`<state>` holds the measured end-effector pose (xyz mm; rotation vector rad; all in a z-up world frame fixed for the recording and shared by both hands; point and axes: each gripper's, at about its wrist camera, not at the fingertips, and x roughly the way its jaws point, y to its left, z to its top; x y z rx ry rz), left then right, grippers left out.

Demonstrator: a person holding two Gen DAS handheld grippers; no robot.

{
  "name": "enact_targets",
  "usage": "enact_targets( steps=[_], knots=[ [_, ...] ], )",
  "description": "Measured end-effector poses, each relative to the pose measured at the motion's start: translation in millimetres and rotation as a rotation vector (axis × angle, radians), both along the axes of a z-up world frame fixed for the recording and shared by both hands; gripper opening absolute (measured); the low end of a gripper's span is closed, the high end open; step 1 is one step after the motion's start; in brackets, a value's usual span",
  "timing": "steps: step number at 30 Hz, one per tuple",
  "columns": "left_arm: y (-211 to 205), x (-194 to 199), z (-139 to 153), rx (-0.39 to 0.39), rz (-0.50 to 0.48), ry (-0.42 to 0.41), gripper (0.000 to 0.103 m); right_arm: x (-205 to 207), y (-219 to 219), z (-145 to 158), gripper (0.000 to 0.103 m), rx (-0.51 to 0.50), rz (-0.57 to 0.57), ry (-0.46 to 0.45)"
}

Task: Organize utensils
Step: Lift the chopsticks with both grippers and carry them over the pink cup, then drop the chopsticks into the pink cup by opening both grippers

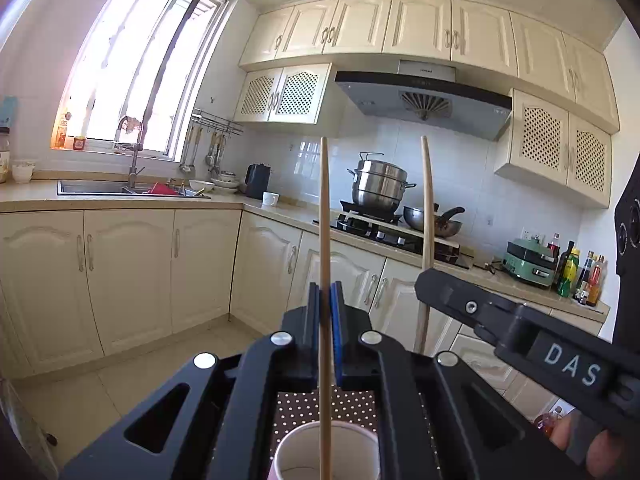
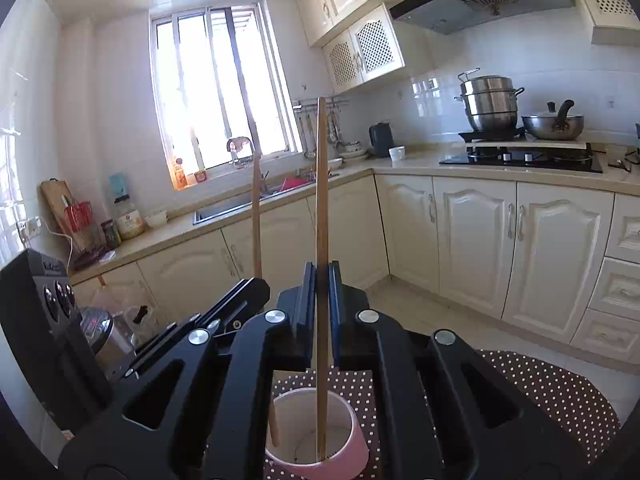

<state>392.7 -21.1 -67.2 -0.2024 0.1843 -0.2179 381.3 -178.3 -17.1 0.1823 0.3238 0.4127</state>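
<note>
The left gripper (image 1: 325, 300) is closed tight on a wooden chopstick (image 1: 325, 216) that stands upright between its blue-padded jaws; the lower end of the stick reaches down into a pink paper cup (image 1: 326, 454) just below. The right gripper (image 2: 320, 284) is clamped the same way on a second chopstick (image 2: 321, 200), also upright, whose lower tip sits inside the cup (image 2: 352, 446), near its bottom. In the right wrist view the other stick's lower end leans against the cup's left inner wall. The cup stands on a brown polka-dot table cover (image 2: 552, 392), near its front edge. The two grippers hang close side by side over the cup. Each gripper body hides most of the cover and part of the cup rim, and the frames cut off the cup's base.
</note>
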Motion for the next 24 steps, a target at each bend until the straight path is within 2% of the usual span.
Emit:
enact_targets(
  steps=[8,11,16,17,19,24],
  knots=[
    [7.9,-11.1,-16.4,0.025,-0.012,0.054,0.006,-17.9,-9.3,-18.6,0.007,-0.005,-0.004,0.043],
    [8.8,-18.7,-17.0,0.037,-0.015,0.055,0.006,-24.1,-8.9,-23.3,0.007,-0.015,0.003,0.056],
    [5.0,-20.8,-15.2,0.063,-0.038,0.114,0.007,-30.1,-8.6,-31.5,0.007,-0.013,0.01,0.103],
    [4.0,-21.7,-15.3,0.068,-0.041,0.121,0.008,-30.7,-8.7,-32.5,0.007,-0.013,0.013,0.109],
    [3.1,-25.6,-15.5,0.077,-0.042,0.121,0.024,-33.4,-8.6,-34.3,0.007,-0.014,0.014,0.121],
    [3.4,-36.6,-10.6,0.092,-0.039,0.122,0.031,-38.4,-7.7,-33.4,0.008,-0.014,0.012,0.147]
  ],
)
